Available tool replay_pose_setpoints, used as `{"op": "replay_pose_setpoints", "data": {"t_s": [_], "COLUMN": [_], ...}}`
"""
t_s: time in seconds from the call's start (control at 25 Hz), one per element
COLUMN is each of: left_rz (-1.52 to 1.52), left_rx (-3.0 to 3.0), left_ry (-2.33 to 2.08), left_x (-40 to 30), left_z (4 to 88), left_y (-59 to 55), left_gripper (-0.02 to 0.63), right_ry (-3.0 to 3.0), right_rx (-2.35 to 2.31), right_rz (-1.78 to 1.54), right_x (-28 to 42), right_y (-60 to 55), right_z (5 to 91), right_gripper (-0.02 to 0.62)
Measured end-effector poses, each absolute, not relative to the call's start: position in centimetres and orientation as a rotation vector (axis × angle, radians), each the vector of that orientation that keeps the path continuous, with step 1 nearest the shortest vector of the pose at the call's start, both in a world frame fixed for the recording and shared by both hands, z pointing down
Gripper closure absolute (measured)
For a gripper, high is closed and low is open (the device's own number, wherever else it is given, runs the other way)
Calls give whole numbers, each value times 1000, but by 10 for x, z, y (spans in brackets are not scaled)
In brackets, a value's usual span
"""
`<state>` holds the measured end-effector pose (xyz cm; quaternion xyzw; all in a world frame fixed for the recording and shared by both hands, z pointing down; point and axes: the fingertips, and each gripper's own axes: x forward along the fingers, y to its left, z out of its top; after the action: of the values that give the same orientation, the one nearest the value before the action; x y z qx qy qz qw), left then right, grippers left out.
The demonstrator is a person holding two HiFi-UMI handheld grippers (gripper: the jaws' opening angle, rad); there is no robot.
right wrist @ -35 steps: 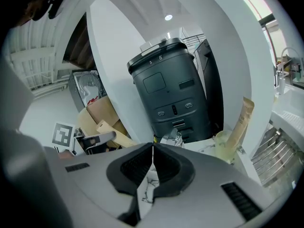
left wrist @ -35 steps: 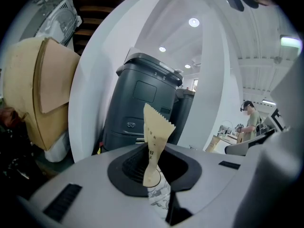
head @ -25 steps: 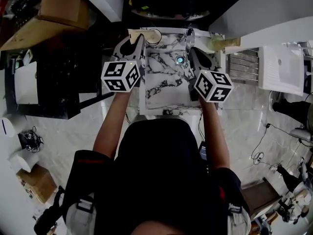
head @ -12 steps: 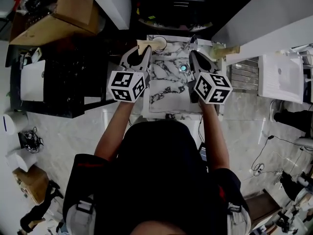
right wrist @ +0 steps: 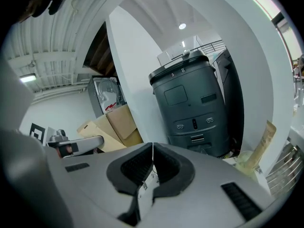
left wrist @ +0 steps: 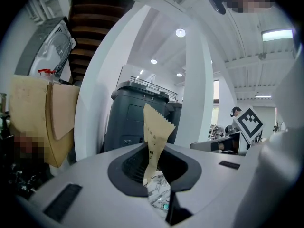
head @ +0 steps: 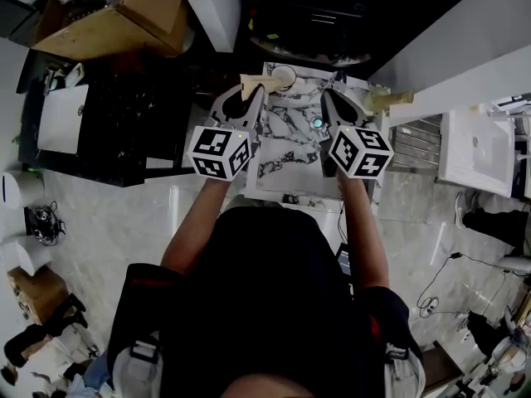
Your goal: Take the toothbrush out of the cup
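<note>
My left gripper (head: 259, 91) is shut on a tan paper-wrapped toothbrush (head: 255, 83), which juts sideways just left of the white cup (head: 283, 75) at the far edge of the marble top (head: 282, 152). In the left gripper view the wrapper (left wrist: 155, 137) stands upright with its zigzag end above the pads of my left gripper (left wrist: 154, 177). I cannot tell whether the wrapper touches the cup. My right gripper (head: 326, 96) hovers over the marble's right side, shut and empty; its view shows my right gripper (right wrist: 153, 167) with the jaws pressed together.
A small teal round object (head: 317, 123) lies on the marble. A second tan packet (head: 390, 99) sits at the right, also visible as the packet (right wrist: 263, 144). Cardboard boxes (head: 108, 23) and a black unit (head: 124, 131) stand left, a metal rack (head: 419, 131) right. A dark grey bin (right wrist: 194, 113) stands ahead.
Both grippers have moved away from the person toward the far edge of the marble and risen. The wrapped toothbrush stays in the left gripper. The right gripper stays shut.
</note>
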<state>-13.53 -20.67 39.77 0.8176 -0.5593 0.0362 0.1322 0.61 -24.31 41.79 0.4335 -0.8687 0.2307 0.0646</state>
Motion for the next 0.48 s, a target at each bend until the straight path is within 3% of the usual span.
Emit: {"op": "replay_pose_setpoints", "data": {"t_s": [0.48], "left_rz": [18], "left_rx": [2408], "left_ry": [-1614], "left_x": [-147], "left_z": [383], "left_y": [-181], "left_gripper": [549], "right_ry": [-2630], "right_rx": [1315], "right_rz": [668], "right_x": [-11], "right_y": [-224], "right_z": [408], "right_gripper": [560]}}
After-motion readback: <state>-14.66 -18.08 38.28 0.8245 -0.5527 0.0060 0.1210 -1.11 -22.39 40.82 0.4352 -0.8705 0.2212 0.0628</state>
